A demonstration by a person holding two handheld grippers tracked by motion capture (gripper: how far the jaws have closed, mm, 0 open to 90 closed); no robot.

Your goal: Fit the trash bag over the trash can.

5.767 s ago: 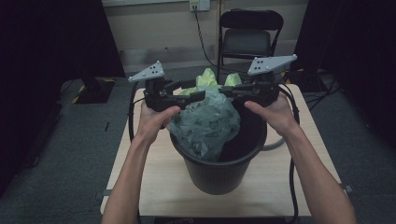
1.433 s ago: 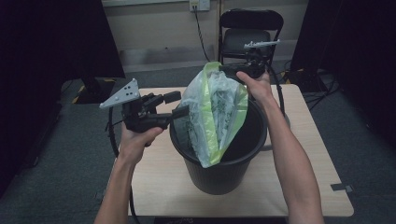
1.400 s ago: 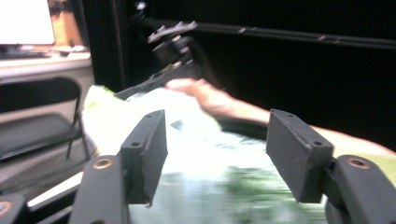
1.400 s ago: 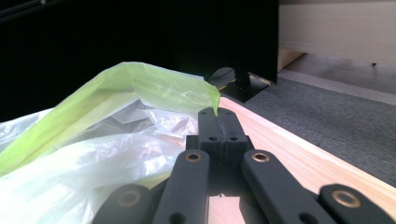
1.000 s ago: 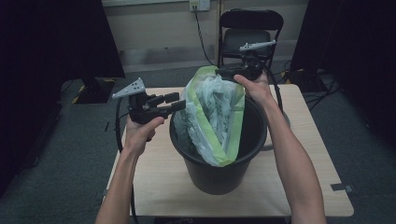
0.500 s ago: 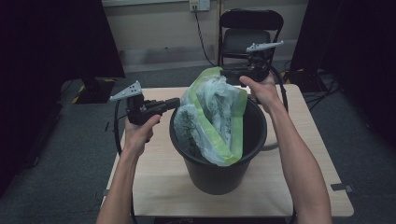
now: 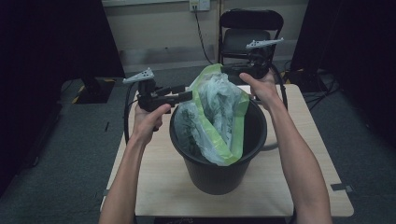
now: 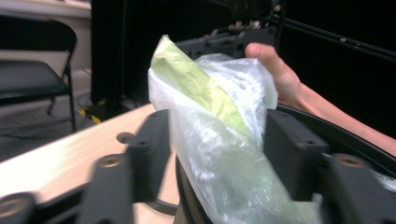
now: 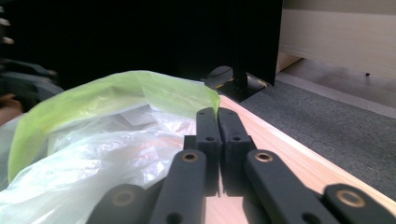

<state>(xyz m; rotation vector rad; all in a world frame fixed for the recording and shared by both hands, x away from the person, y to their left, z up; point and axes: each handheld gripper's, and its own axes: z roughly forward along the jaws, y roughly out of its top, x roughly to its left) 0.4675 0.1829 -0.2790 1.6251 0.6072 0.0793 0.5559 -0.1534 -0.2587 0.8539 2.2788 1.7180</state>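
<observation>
A person standing at a wooden desk (image 7: 154, 186) works a translucent plastic bag (image 7: 212, 116) with a pale green hem at the mouth of a black bucket (image 7: 219, 172), one hand-held gripper in each hand. The right gripper (image 7: 229, 70), at the far rim of the bucket, has its jaws pressed together on the bag's green edge; in the right gripper view the two black jaws meet with no gap at the tip of the hem (image 9: 212, 103), and the film spreads away to their left. That corner of the bag is lifted above the rim, while the rest of the bag hangs down from it into the bucket.

The left gripper (image 7: 186, 93) reaches in level from the bucket's near-left side, its jaws just opened again and standing apart. In the left gripper view the bag (image 8: 219, 140) rises between those jaws, and its film lies close against both inner faces; whether the pads press on it cannot be told, though a blurred gap shows at the left jaw. Beyond the left gripper, in the same view, the person's right hand (image 8: 275, 74) holds the other gripper at the bag's top edge. A dark folding chair (image 7: 250, 32) stands behind the desk, past the right gripper.
</observation>
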